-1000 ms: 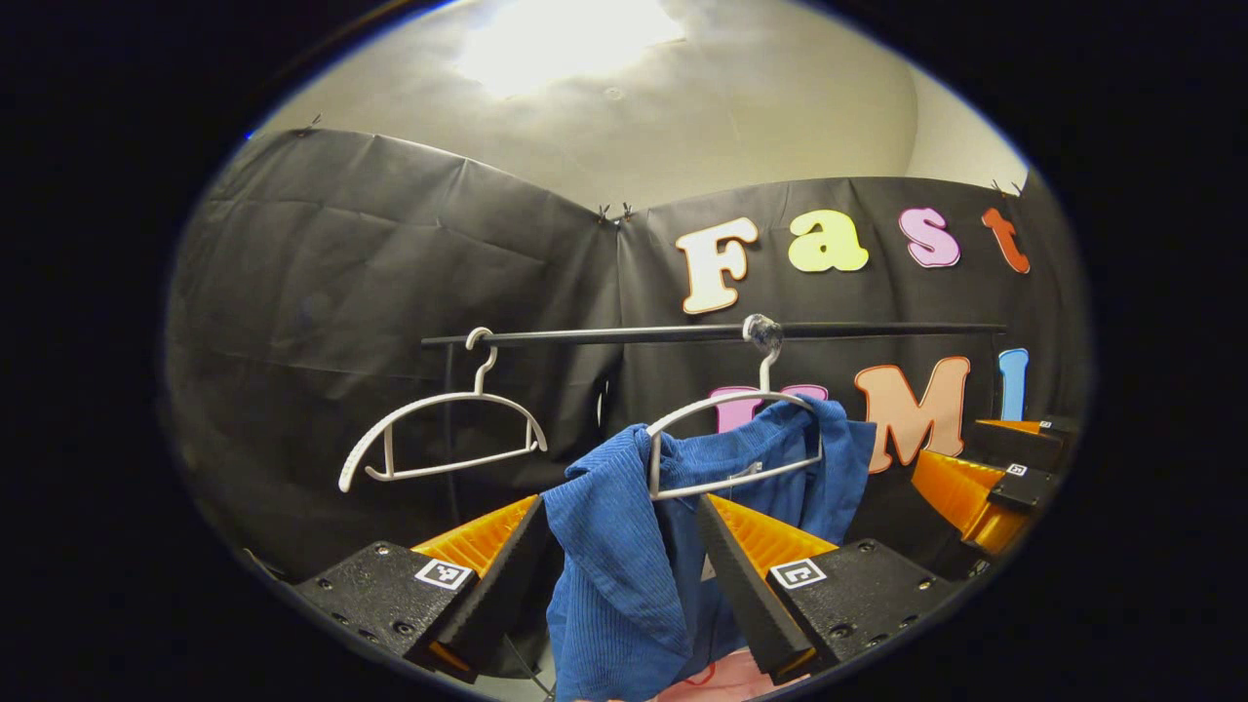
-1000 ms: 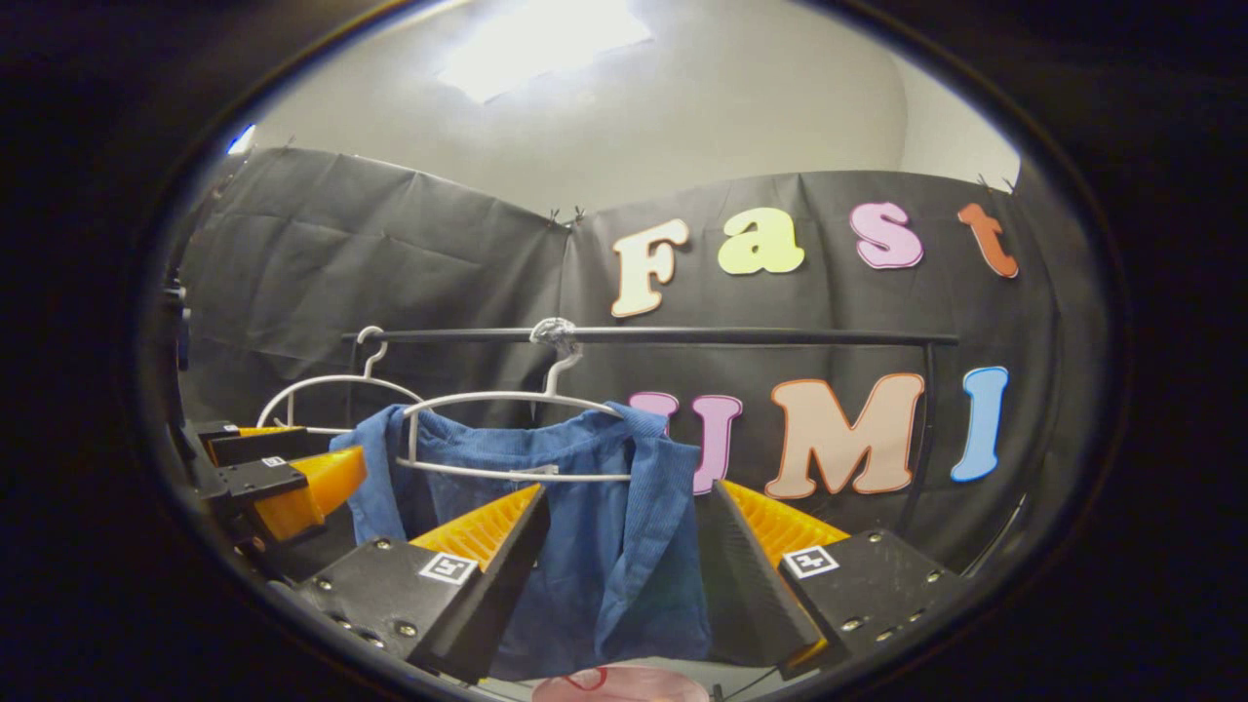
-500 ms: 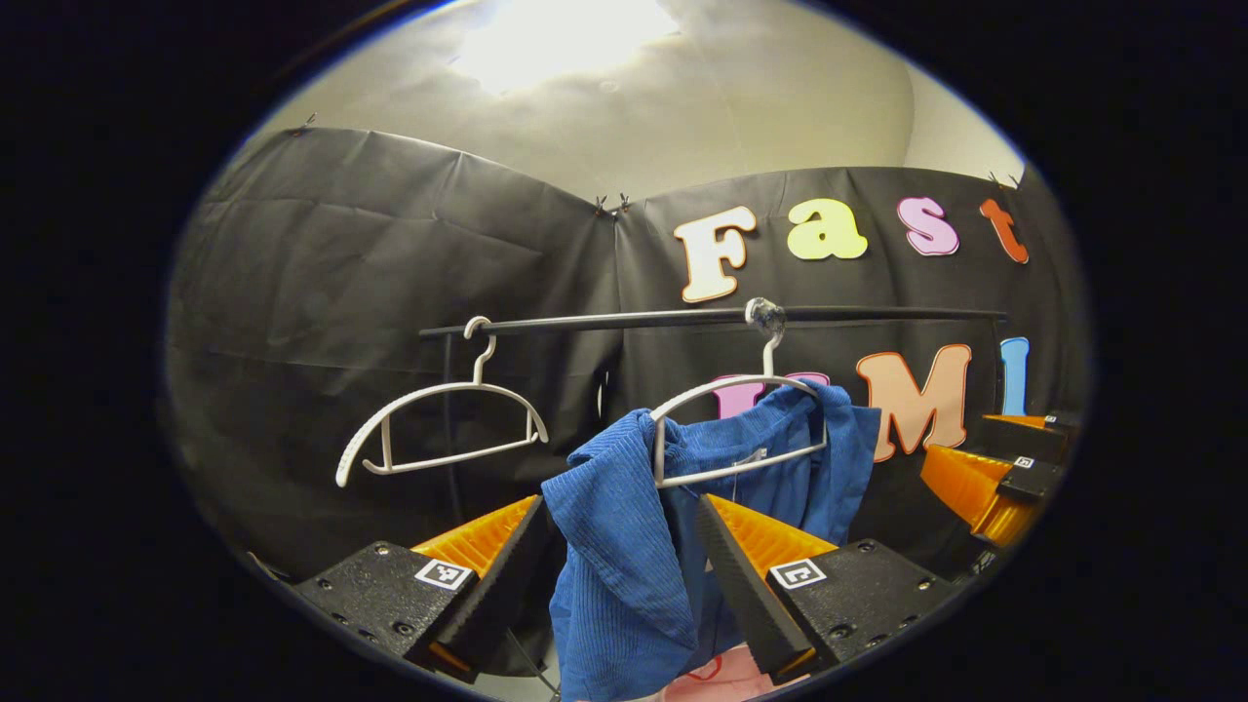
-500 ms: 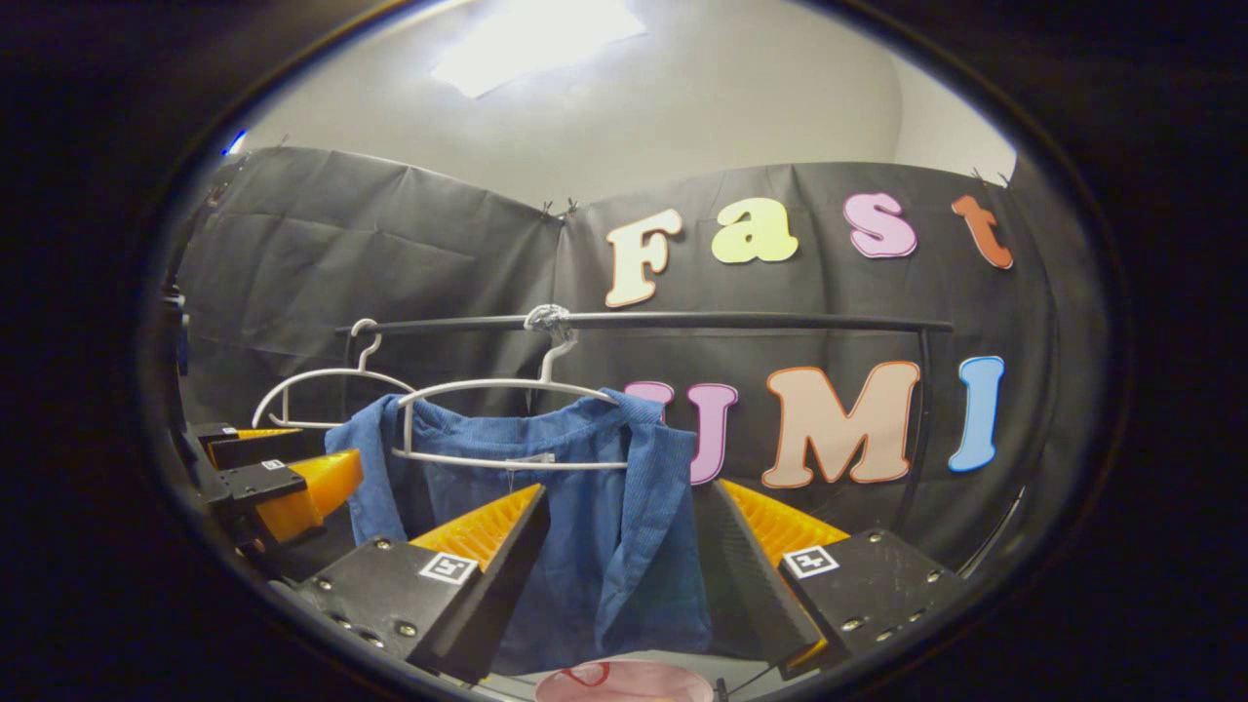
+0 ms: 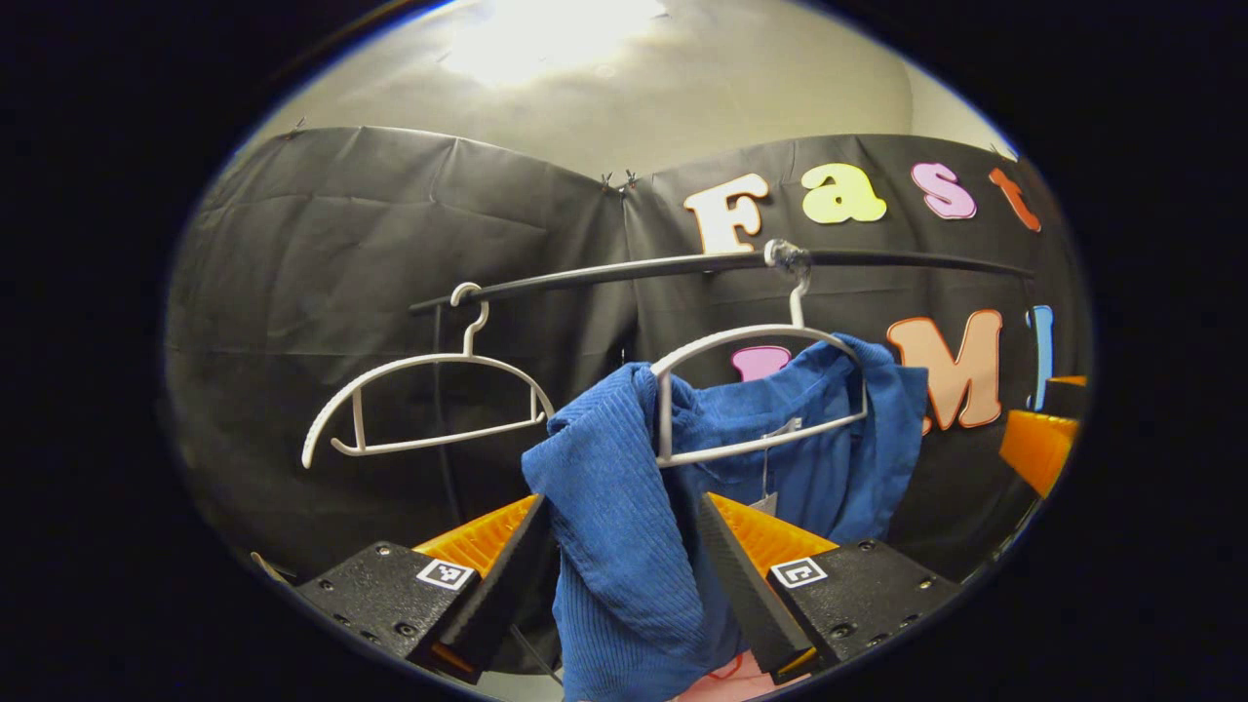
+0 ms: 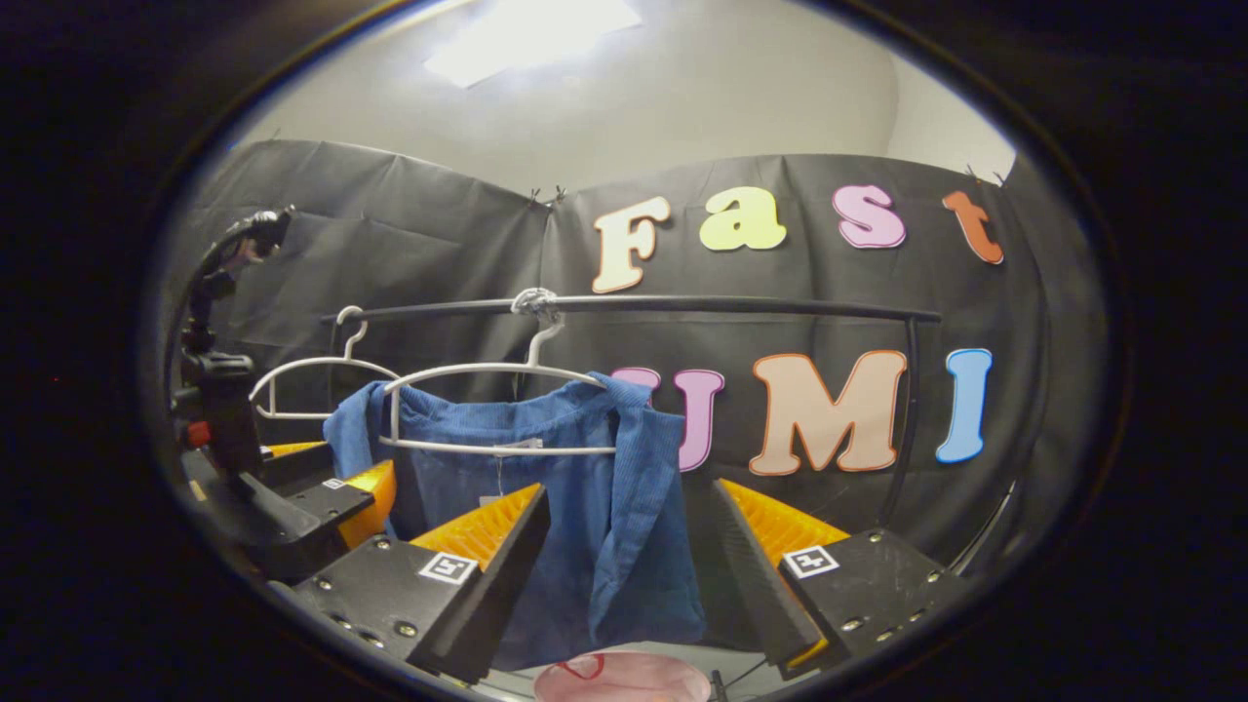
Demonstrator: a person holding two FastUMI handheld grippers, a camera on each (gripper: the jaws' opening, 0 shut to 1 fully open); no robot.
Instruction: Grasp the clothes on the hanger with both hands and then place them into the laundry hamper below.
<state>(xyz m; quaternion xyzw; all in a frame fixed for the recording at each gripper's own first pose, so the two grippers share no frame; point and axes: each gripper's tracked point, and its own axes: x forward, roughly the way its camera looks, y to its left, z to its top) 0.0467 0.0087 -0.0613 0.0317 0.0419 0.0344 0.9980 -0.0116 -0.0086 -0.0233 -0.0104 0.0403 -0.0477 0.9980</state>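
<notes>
A blue ribbed garment (image 5: 614, 556) hangs on a white hanger (image 5: 751, 336) from a black rail (image 5: 634, 270). In the left gripper view my left gripper (image 5: 620, 501) is open, and the garment's drooping left shoulder hangs between its fingers. In the right gripper view the same garment (image 6: 609, 507) hangs on its hanger (image 6: 487, 370), and my right gripper (image 6: 630, 486) is open around its right side. The left gripper (image 6: 336, 492) sits at the garment's far left. Part of the right gripper (image 5: 1038, 444) shows at the right edge. The pink hamper rim (image 6: 624, 680) lies below.
An empty white hanger (image 5: 429, 390) hangs further left on the same rail. The rail's upright post (image 6: 909, 409) stands at the right end. A black bent stalk (image 6: 219, 322) rises over the left gripper. Black cloth walls close in behind.
The left gripper has moved in closer to the garment, so hanger and rail look larger and higher. The right gripper has barely shifted; both stay open.
</notes>
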